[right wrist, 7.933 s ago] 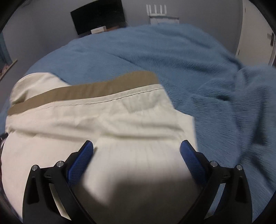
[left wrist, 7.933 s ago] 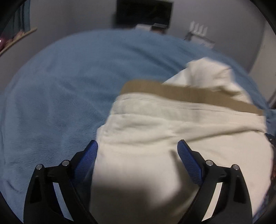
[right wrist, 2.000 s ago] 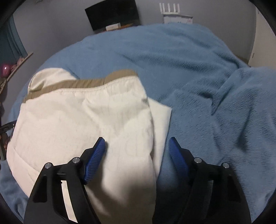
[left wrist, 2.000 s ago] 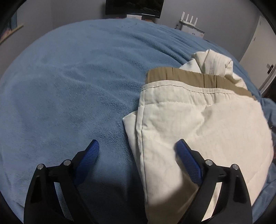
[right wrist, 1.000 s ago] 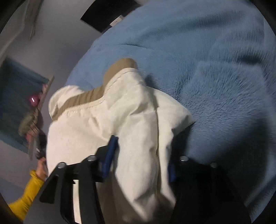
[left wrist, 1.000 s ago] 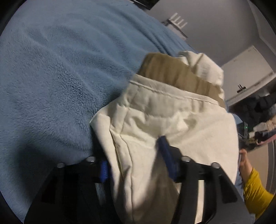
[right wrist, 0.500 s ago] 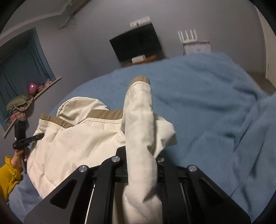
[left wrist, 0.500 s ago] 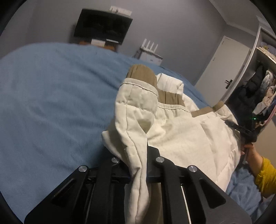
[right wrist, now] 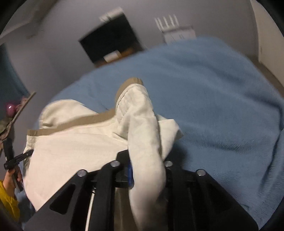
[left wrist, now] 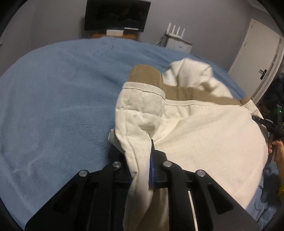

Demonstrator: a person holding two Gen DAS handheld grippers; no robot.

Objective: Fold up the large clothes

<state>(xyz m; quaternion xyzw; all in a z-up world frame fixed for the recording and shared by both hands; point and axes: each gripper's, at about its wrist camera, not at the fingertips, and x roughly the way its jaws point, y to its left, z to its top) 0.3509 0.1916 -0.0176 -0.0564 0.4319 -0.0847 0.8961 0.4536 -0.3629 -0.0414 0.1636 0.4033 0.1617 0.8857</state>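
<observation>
Now my left gripper (left wrist: 140, 160) and right gripper (right wrist: 147, 167) each pinch a bunched edge of the cream garment (left wrist: 204, 135), jaws easing apart, seemingly lifted slightly; the rest lies on the bed's blue blanket (left wrist: 53, 99).

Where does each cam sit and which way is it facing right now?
Left wrist: on the left gripper, looking down along its fingers over the blue blanket; its opening jaws pinch the cream garment. The other hand shows at right.
Right wrist: on the right gripper, same downward slant, opening jaws pinching the garment's opposite side. A hand and yellow sleeve show at left.
Shared: garment, blanket, wall TV, white router.
</observation>
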